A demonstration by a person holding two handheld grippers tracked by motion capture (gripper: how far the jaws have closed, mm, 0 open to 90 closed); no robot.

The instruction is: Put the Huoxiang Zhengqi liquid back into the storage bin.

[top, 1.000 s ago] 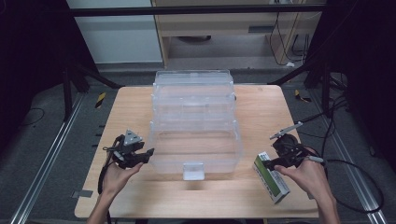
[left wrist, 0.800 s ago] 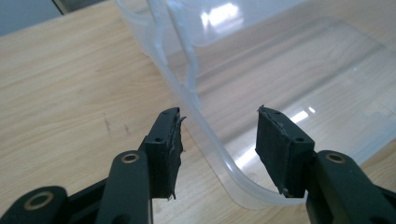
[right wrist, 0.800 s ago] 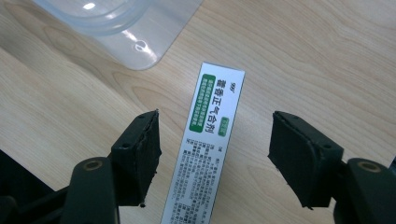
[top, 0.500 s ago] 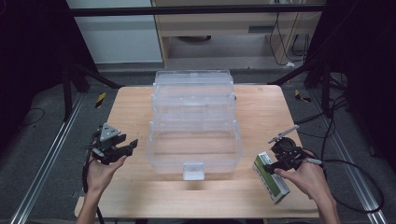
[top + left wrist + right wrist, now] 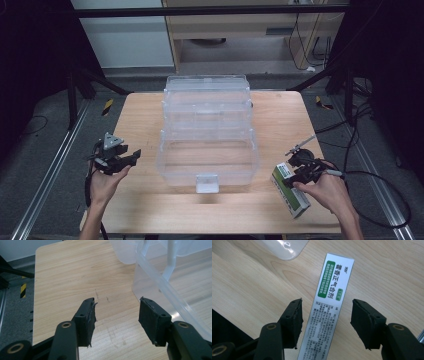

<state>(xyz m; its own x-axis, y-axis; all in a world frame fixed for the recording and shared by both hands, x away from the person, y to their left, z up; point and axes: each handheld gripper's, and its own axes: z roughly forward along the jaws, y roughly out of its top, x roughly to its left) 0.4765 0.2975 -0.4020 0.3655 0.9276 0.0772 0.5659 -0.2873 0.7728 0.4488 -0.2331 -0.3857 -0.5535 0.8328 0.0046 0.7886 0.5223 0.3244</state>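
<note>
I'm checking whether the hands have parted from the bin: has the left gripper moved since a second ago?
Yes. The left gripper has drawn away leftward from the clear bin, toward the table's left edge; its jaws have just been opening, nothing between them.

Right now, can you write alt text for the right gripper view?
A long white and green box lies on a wooden table, between the open black jaws of the right gripper, which have just been closing and do not yet touch it. The rounded corner of a clear plastic bin shows at the top.
</note>
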